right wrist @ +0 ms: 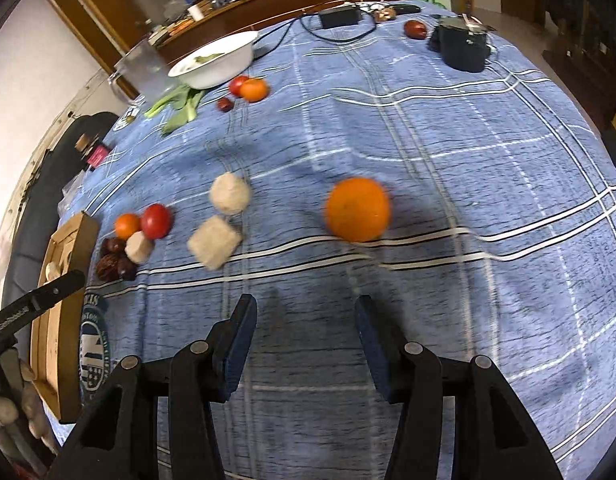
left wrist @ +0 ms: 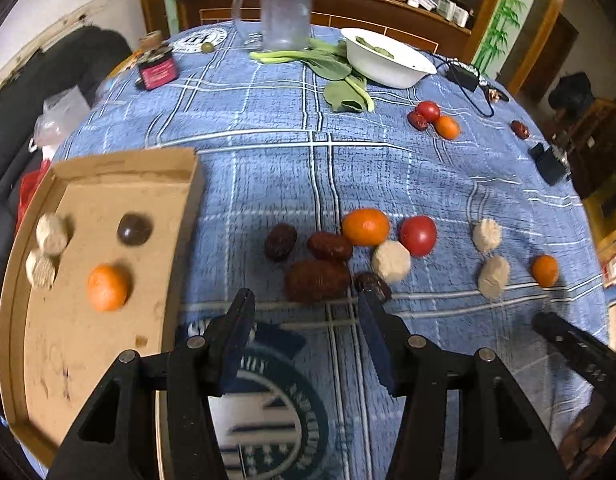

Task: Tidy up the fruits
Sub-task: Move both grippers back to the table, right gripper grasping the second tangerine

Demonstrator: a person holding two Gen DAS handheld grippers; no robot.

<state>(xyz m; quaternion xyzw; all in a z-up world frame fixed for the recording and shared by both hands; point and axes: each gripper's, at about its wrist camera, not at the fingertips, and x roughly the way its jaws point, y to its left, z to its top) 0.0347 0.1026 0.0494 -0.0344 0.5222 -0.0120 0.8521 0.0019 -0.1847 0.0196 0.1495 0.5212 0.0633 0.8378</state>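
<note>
Fruits are lying scattered on the blue plaid tablecloth [left wrist: 388, 168]; one orange [right wrist: 357, 209] is sitting just ahead of my right gripper [right wrist: 305, 312], whose fingers I am holding spread. I am also holding my left gripper [left wrist: 305, 304] spread, near the dark dates [left wrist: 316, 279], with the cardboard tray [left wrist: 187, 208] to its left.

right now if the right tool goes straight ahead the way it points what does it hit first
Probably the lone orange. The right tool is open with bare tablecloth just ahead, and that fruit lies slightly right of its centre line. Depth is unclear, so it may pass just left of it.
</note>
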